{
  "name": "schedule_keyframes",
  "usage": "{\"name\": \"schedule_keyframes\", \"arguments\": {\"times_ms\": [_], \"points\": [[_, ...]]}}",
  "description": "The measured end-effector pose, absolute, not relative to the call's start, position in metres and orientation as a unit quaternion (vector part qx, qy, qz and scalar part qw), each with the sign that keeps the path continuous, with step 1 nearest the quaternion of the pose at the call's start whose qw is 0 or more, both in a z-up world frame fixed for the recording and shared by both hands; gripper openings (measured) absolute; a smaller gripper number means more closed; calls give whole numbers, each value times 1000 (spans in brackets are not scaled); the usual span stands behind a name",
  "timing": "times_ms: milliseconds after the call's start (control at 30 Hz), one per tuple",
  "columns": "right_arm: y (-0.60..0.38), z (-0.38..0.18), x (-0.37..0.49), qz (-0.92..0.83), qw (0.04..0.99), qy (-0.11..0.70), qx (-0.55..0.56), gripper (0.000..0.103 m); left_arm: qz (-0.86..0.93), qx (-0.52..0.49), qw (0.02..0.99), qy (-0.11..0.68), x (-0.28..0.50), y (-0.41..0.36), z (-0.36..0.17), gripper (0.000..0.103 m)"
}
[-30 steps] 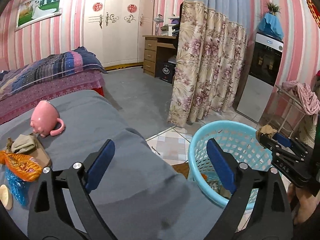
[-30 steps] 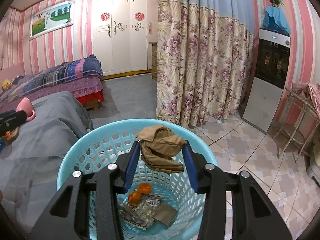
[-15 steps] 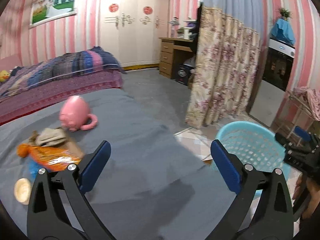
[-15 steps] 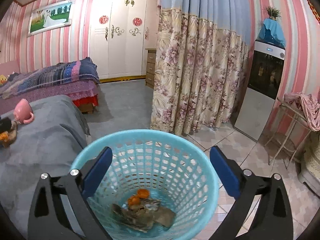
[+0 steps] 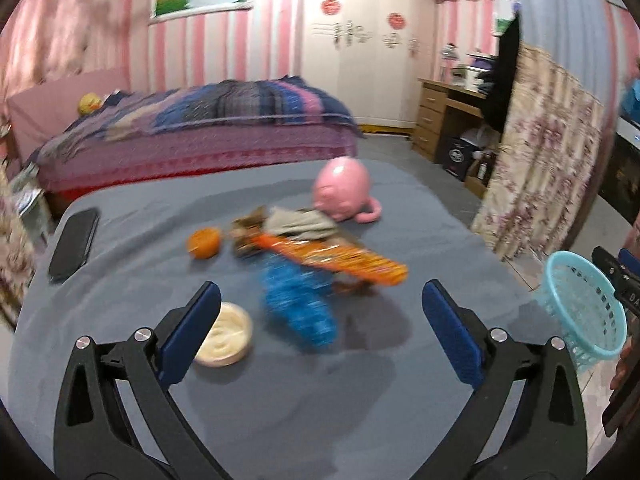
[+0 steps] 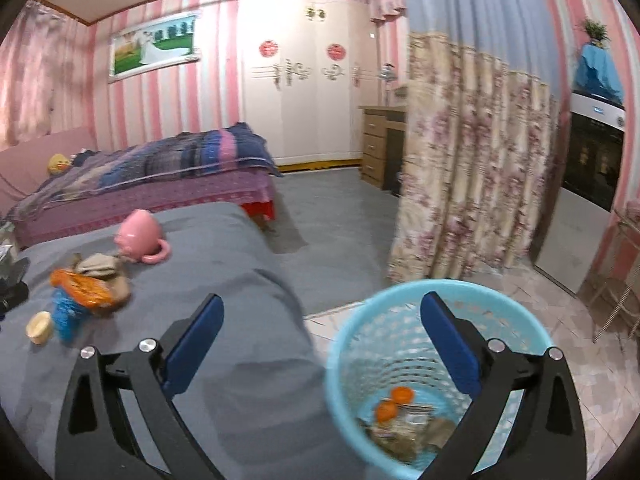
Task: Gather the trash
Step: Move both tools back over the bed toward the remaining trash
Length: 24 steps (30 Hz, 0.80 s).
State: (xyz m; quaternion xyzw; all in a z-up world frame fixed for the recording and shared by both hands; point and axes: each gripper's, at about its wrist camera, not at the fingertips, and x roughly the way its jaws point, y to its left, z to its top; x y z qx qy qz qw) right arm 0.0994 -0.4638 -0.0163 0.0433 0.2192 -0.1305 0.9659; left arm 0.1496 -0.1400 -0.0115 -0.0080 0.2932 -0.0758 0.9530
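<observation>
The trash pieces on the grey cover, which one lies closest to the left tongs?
The cream round lid, right beside the left tongs' left finger; the others lie farther away.

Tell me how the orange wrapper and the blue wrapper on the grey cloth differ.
The orange wrapper is long, flat and printed; the blue wrapper is plain blue and bunched up. The orange wrapper lies farther from the left gripper; the blue wrapper lies nearer. Both rest on the cloth, overlapping, uncollected.
</observation>
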Motion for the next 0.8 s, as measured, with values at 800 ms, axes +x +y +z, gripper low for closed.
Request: {"name": "schedule_keyframes", "arguments": {"times_ms": [800], "points": [[-365,-34,151,-71,964,256,-14,97,-56,-34,915,399,203,-37,-94,97]]}}
